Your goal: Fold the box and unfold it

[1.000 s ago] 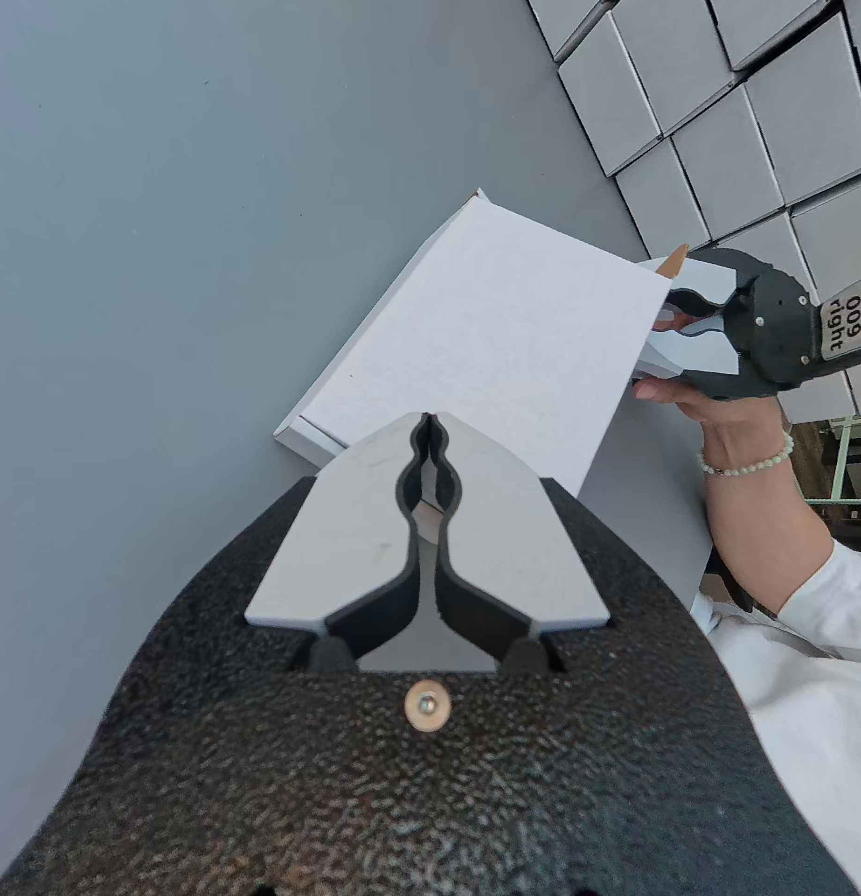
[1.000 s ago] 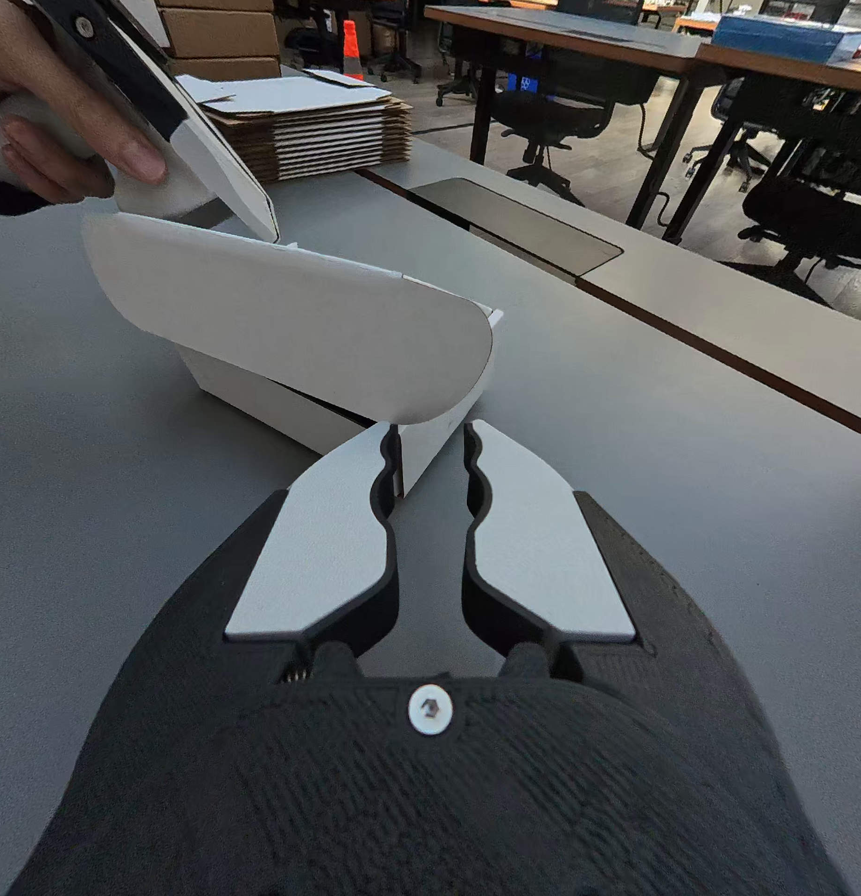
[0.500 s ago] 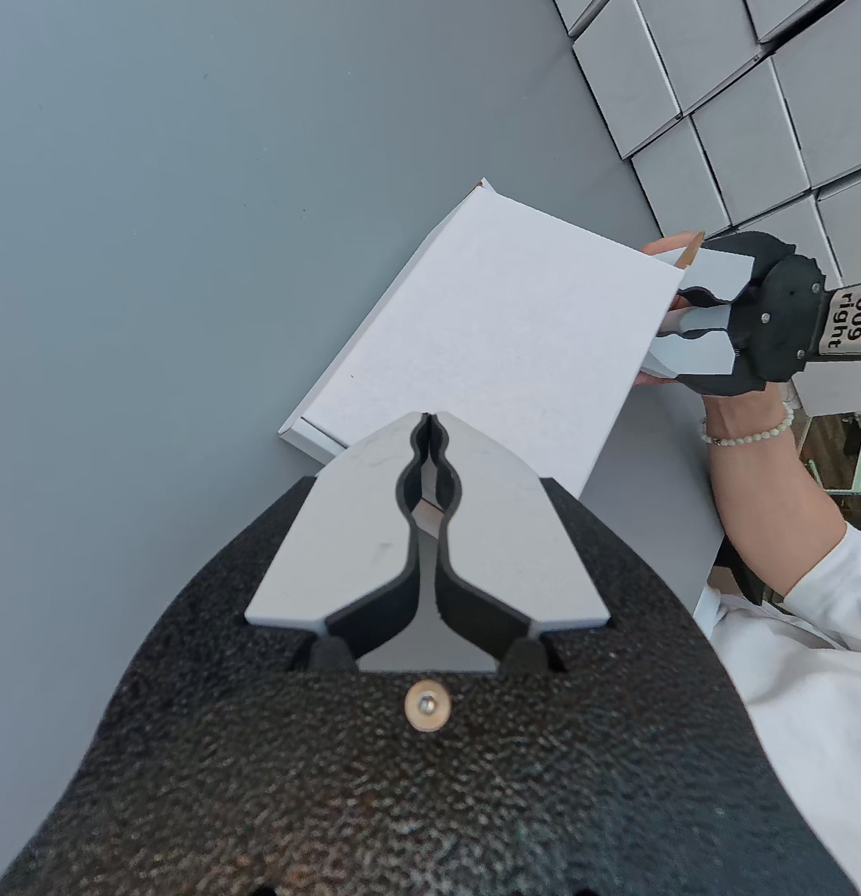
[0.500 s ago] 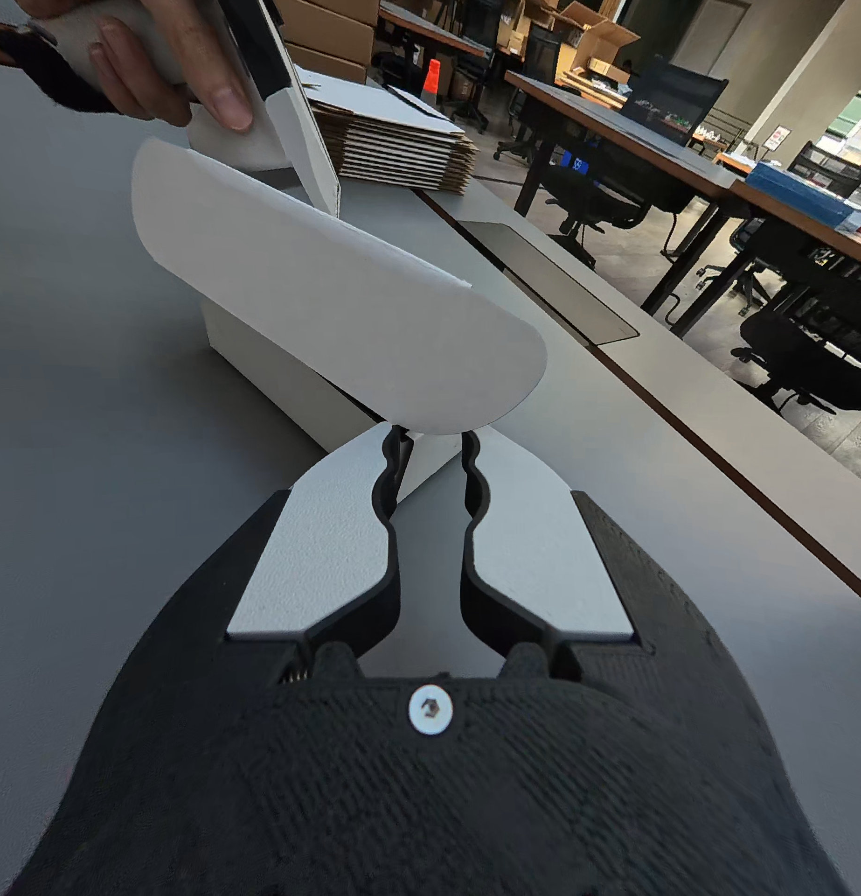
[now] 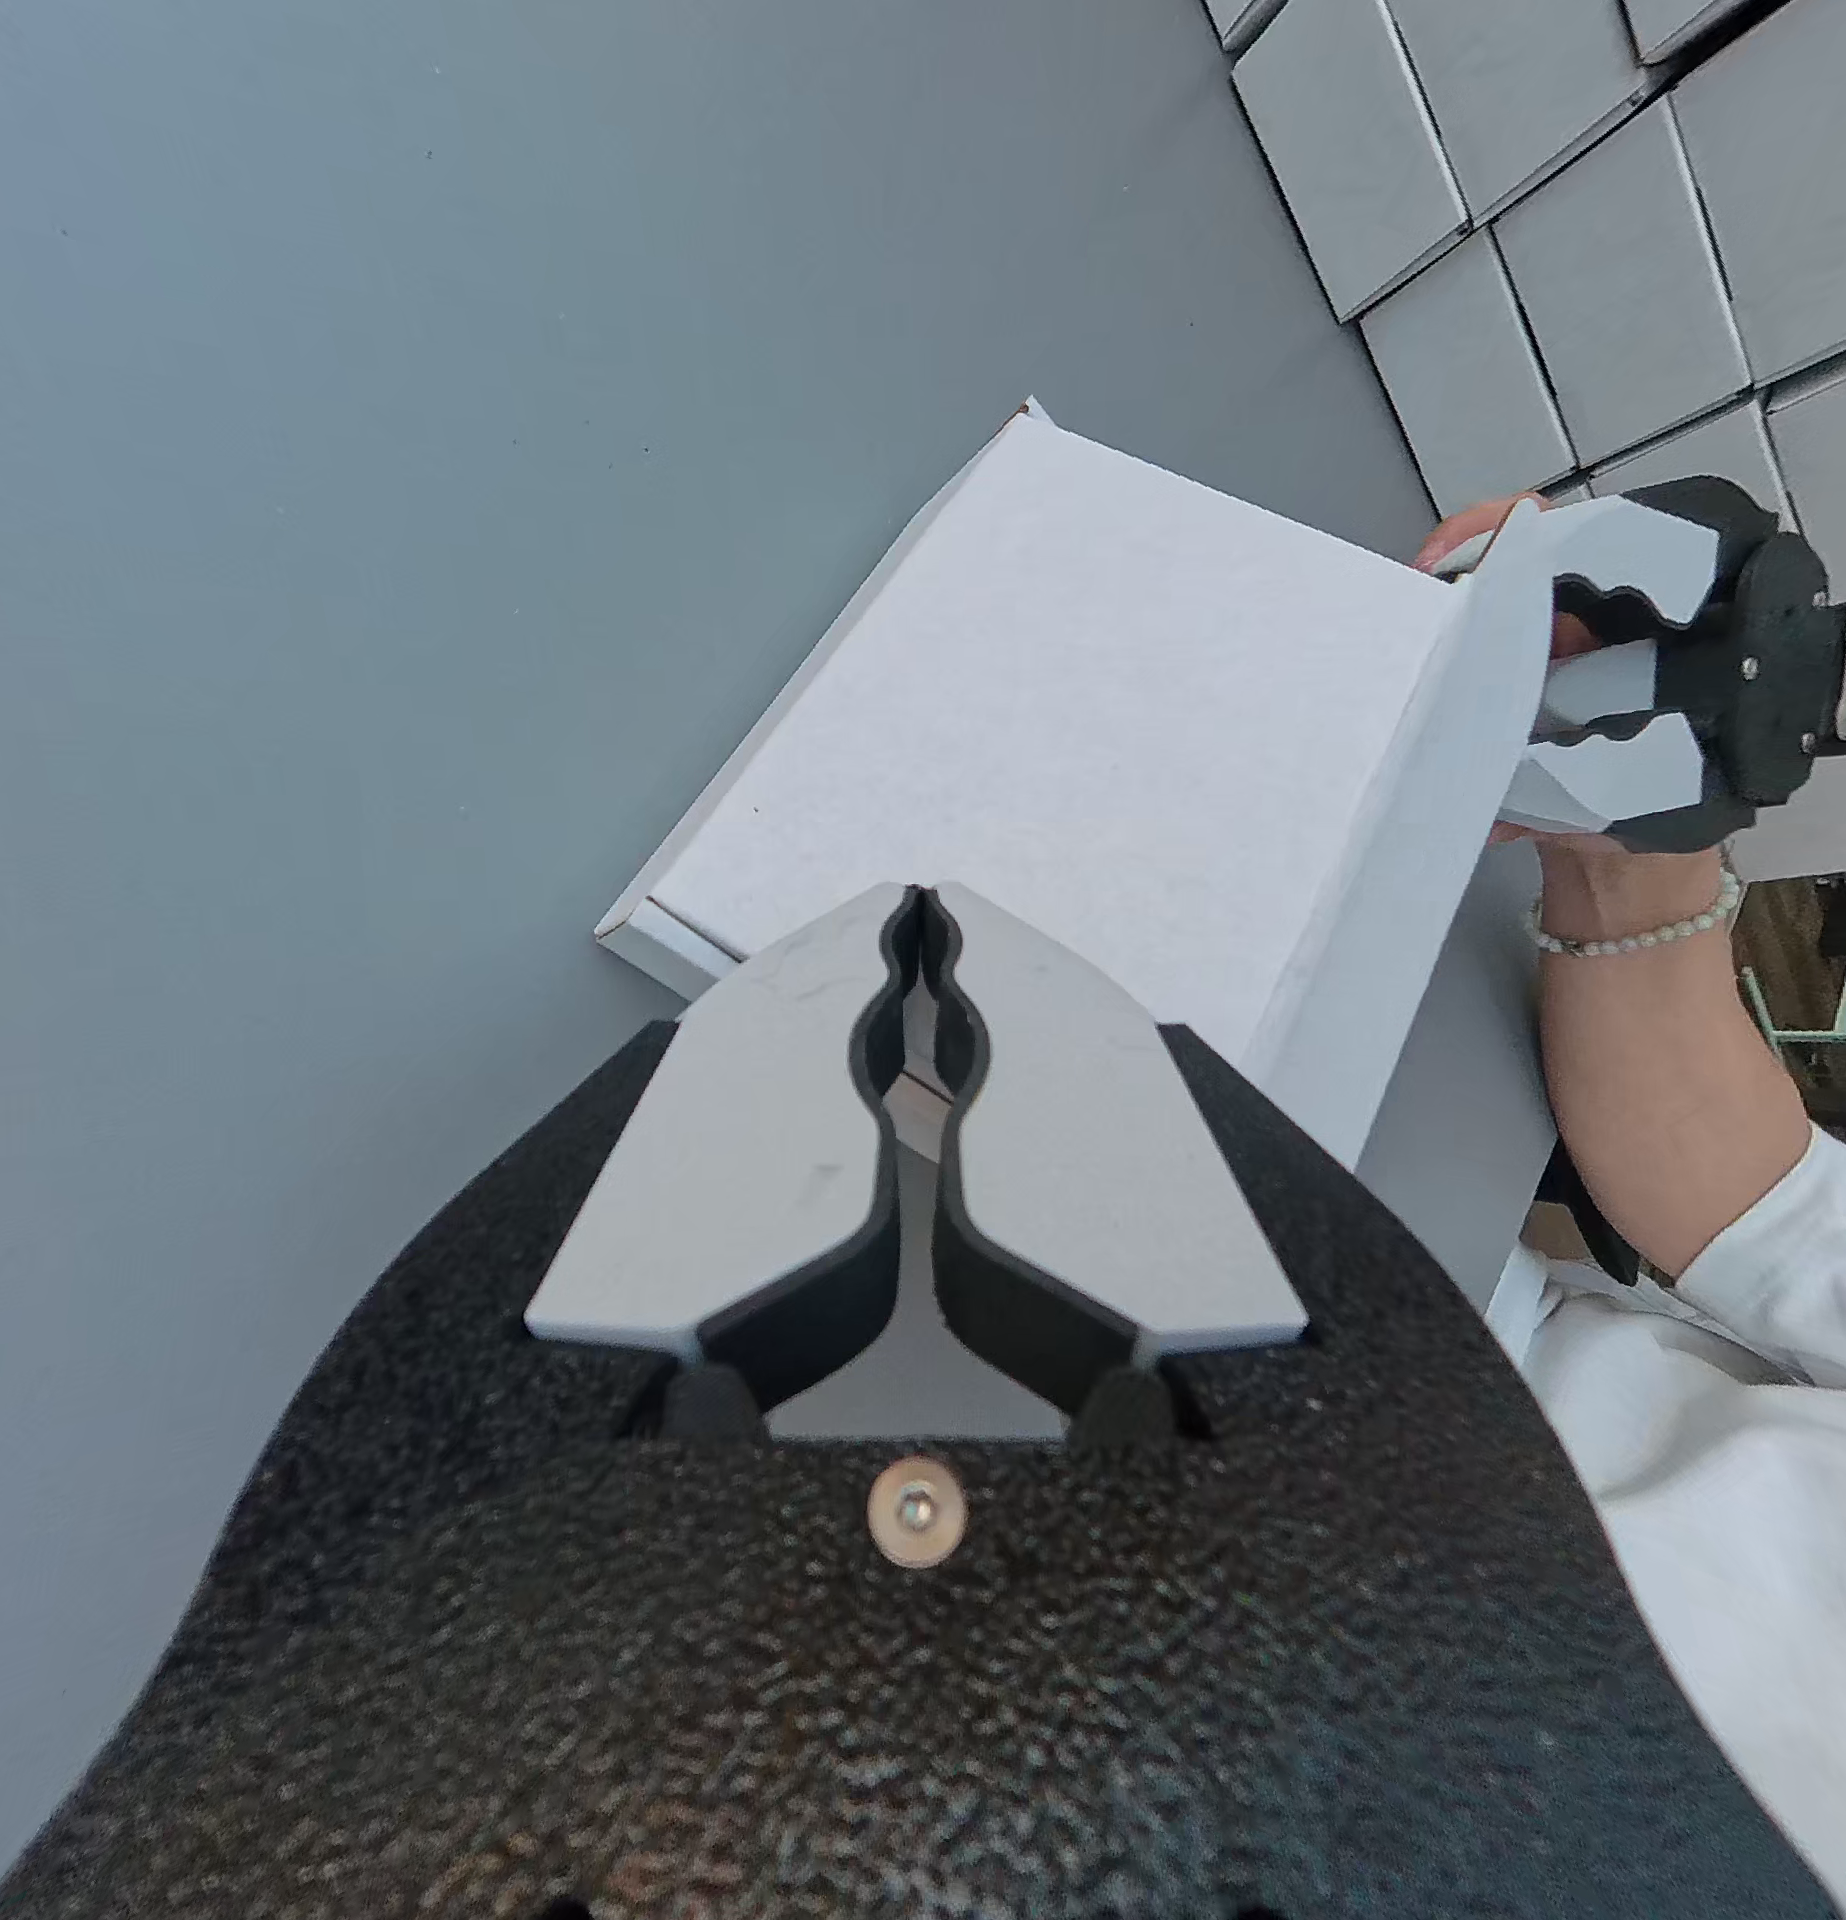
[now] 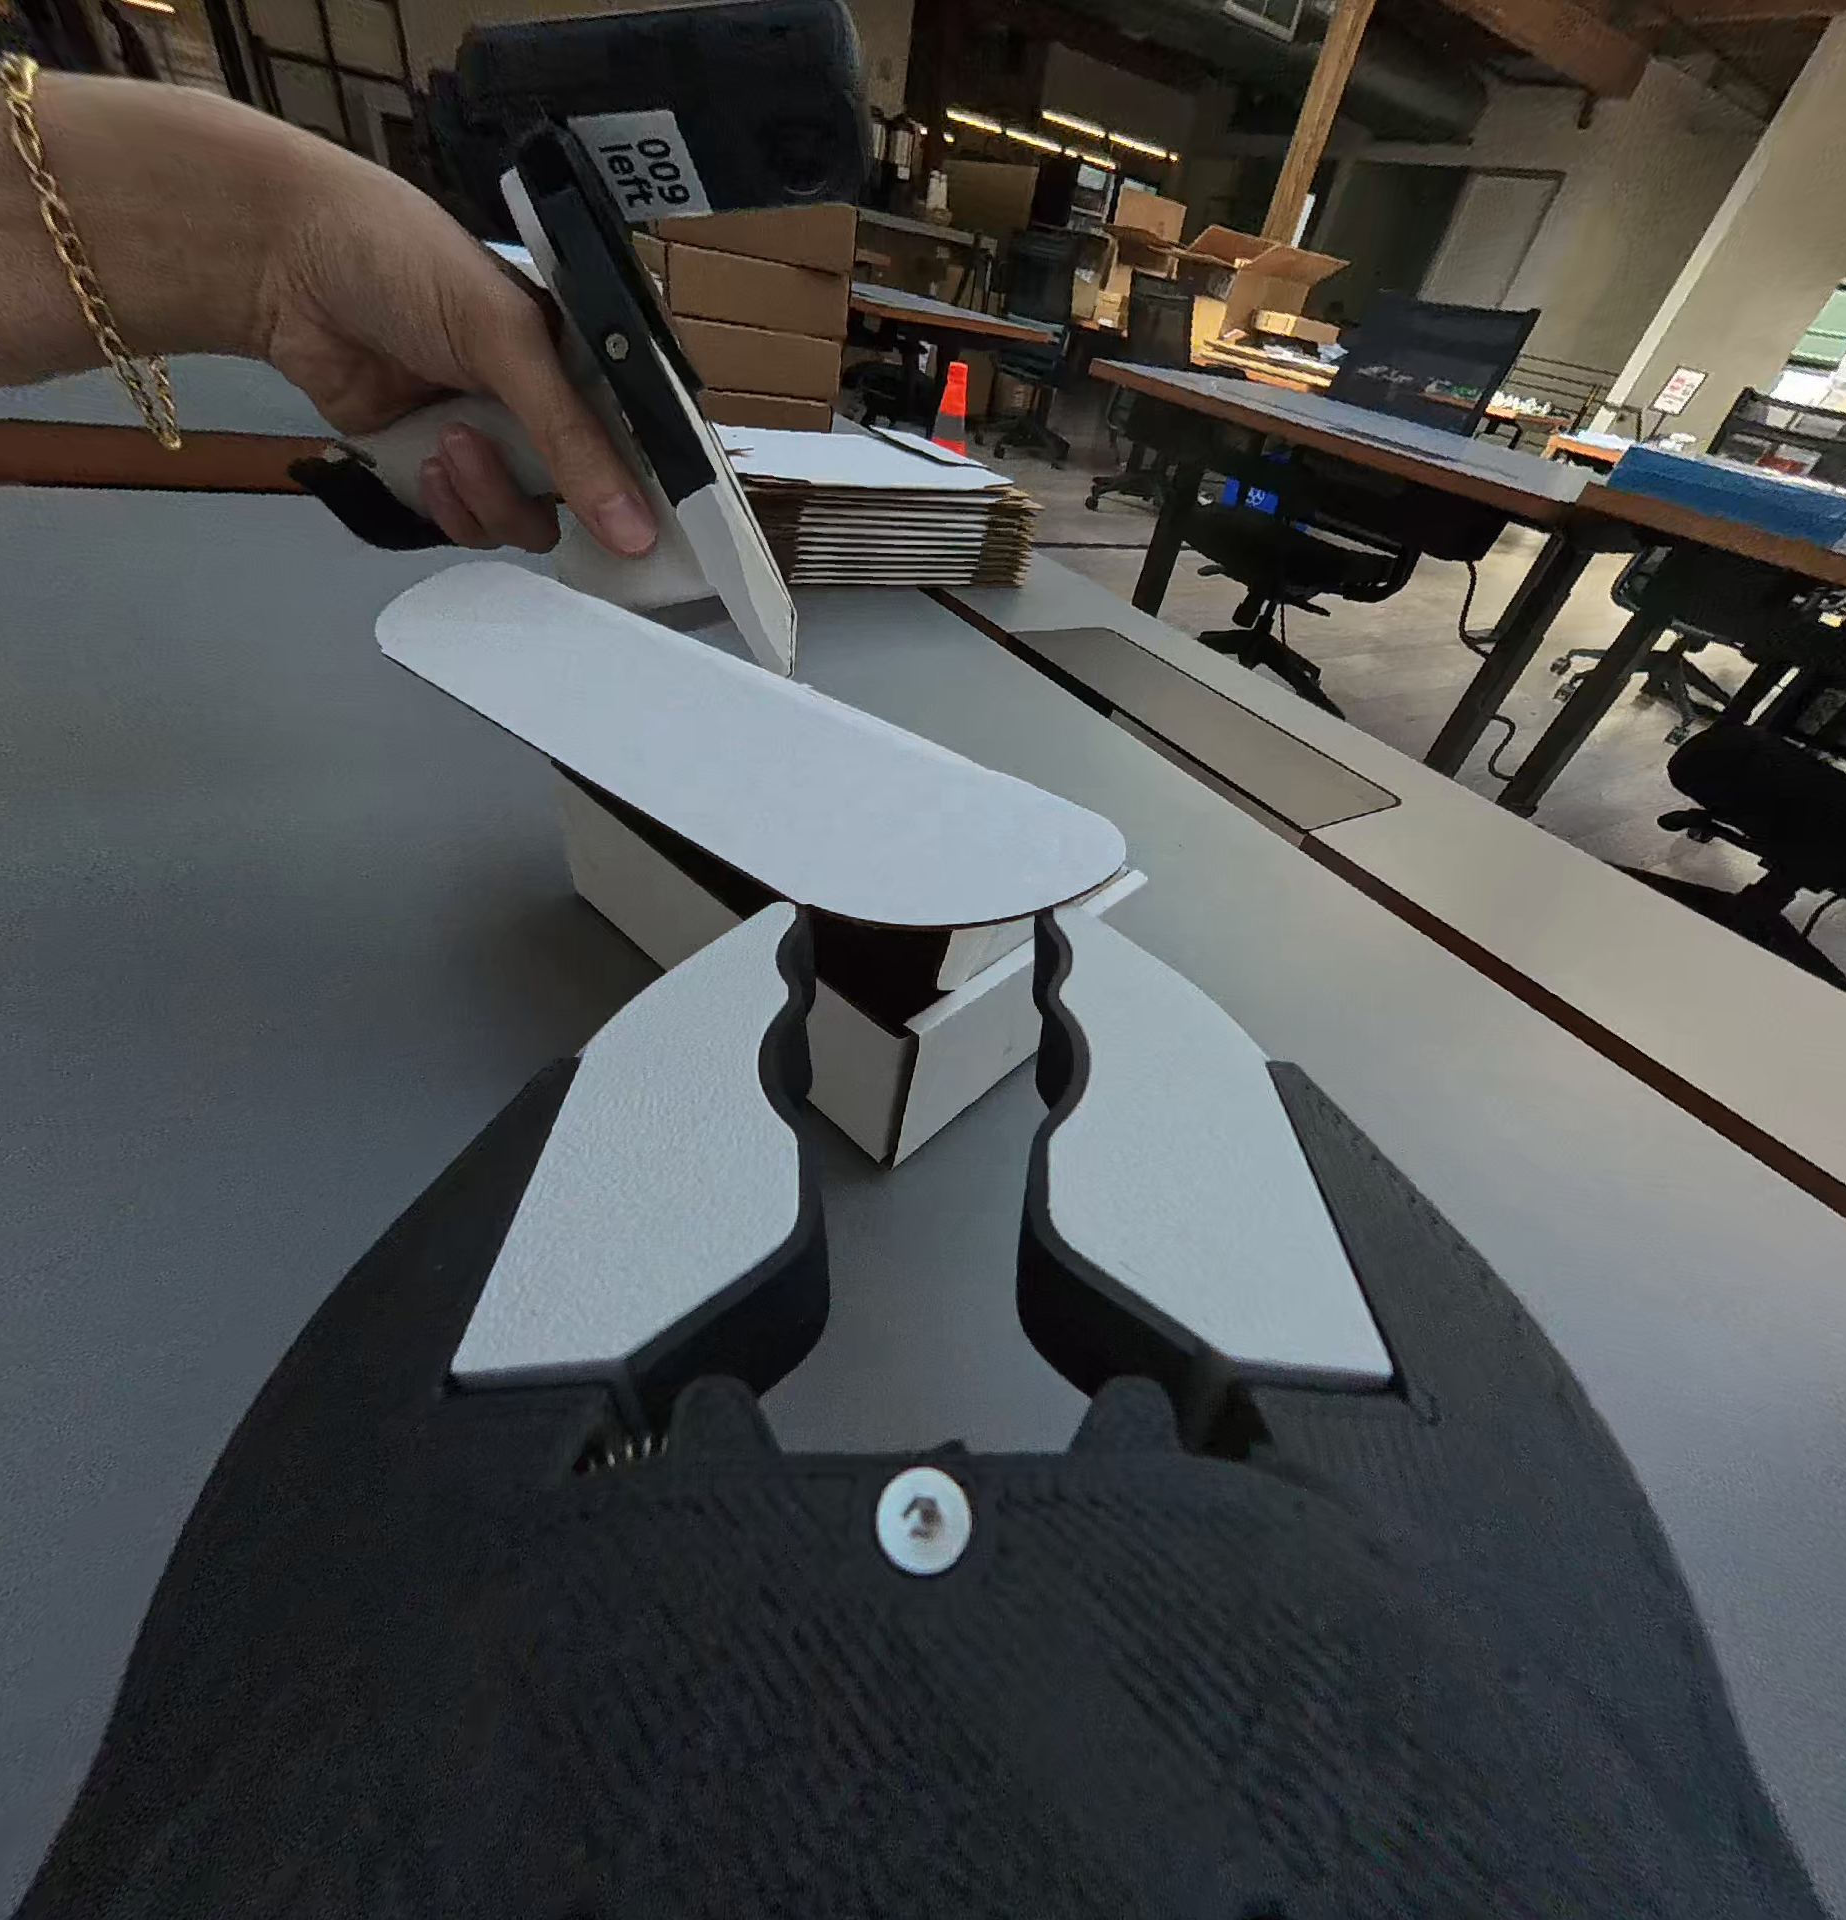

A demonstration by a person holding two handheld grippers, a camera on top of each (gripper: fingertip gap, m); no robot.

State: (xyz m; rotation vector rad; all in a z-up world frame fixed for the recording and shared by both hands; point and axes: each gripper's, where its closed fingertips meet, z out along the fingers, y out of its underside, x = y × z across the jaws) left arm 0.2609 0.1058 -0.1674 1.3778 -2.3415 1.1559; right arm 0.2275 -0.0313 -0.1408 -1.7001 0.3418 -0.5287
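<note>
- My left gripper [image 5: 919, 894]: fingers closed together at the tips. They point down at the near edge of the lid; whether a thin cardboard edge is pinched between them I cannot tell.
- My right gripper [image 6: 919, 925]: jaws at a moderate gap, holding nothing. The fingertips sit just under the rounded end of the tuck flap [image 6: 753, 769], with the box's corner visible between them.
- White box [image 5: 1054, 748]: rests on the grey table [image 5: 379, 520]. Its lid is lifted at an angle over the base [image 6: 919, 1060], the flap projecting toward my right gripper.
- In the right wrist view, the left gripper [image 6: 768, 613] slants down with its tip at the far edge of the lid, gripped by a hand [image 6: 399, 343] wearing a gold chain bracelet [image 6: 88, 281].
- In the left wrist view, the right gripper [image 5: 1584, 727] lies against the flap's outer face, above a wrist with a bead bracelet [image 5: 1636, 925].
- Background: rows of assembled white boxes [image 5: 1584, 208]; a stack of flat cardboard blanks [image 6: 898, 520]; brown cartons [image 6: 763, 301]; desks and office chairs beyond.
</note>
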